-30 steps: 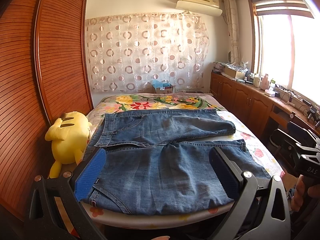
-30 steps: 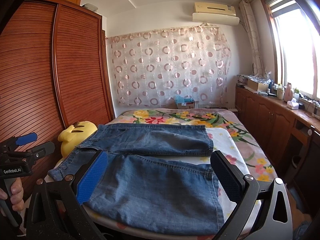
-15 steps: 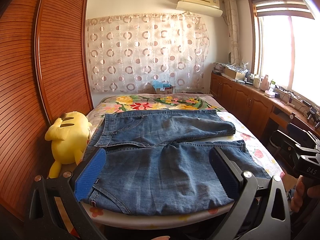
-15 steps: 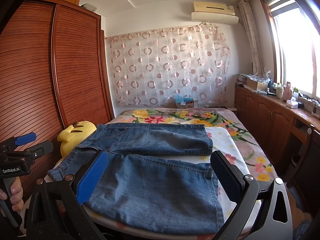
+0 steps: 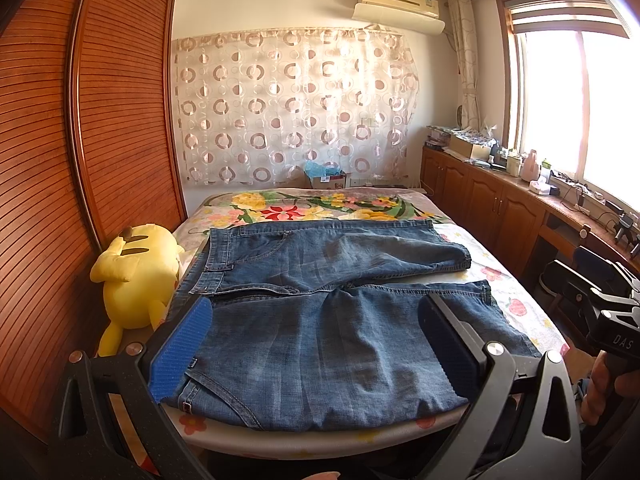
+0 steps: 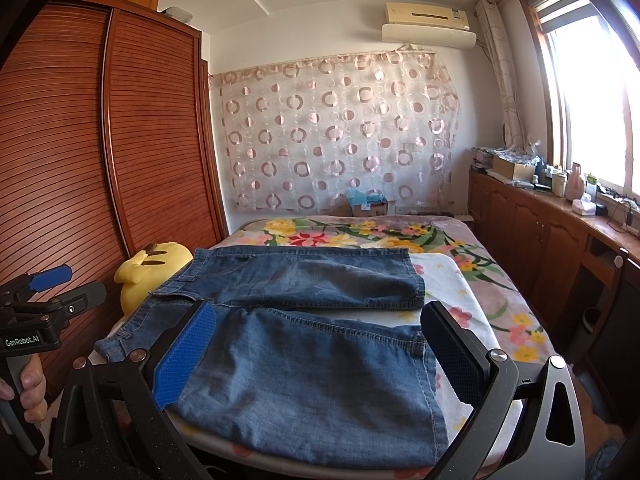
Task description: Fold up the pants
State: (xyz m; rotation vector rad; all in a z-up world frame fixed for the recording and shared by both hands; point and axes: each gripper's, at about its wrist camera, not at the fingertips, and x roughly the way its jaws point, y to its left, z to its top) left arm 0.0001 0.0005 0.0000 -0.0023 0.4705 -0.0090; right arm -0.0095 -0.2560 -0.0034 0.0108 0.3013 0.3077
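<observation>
On the bed: denim pants (image 5: 328,312) spread flat across the floral bedspread (image 5: 320,208), unfolded, waistband toward the wardrobe side, both legs running toward the window side.
Far leg: lying flat, hem short of the bed's window-side edge, floral sheet showing just beyond it.
Near leg: flat along the near edge of the mattress, a sliver of sheet visible between the two legs toward the hems.
Left gripper (image 5: 316,356): fingers spread wide apart, nothing between them, held off the near edge of the bed over the waistband half of the near leg, not touching the cloth.
Left fingers: blue textured pad (image 5: 182,354) on one side, dark pad on the other.
Right gripper (image 6: 320,360): fingers likewise wide apart and empty, off the near edge over the hem half of the near leg, clear of the denim.
Hands: one hand (image 6: 28,384) wrapped around the left gripper's handle at the left edge of the right wrist view; the other hand (image 5: 604,388) on the right gripper's handle at the right edge of the left wrist view.
Beside the bed: yellow plush toy (image 5: 134,276) wedged between mattress and slatted wooden wardrobe (image 5: 80,160).
Behind the bed: circle-patterned curtain (image 5: 296,108), air conditioner (image 5: 398,2) above it.
Window side: wooden cabinets (image 5: 492,208) with a cluttered top under a bright window (image 5: 580,100).
</observation>
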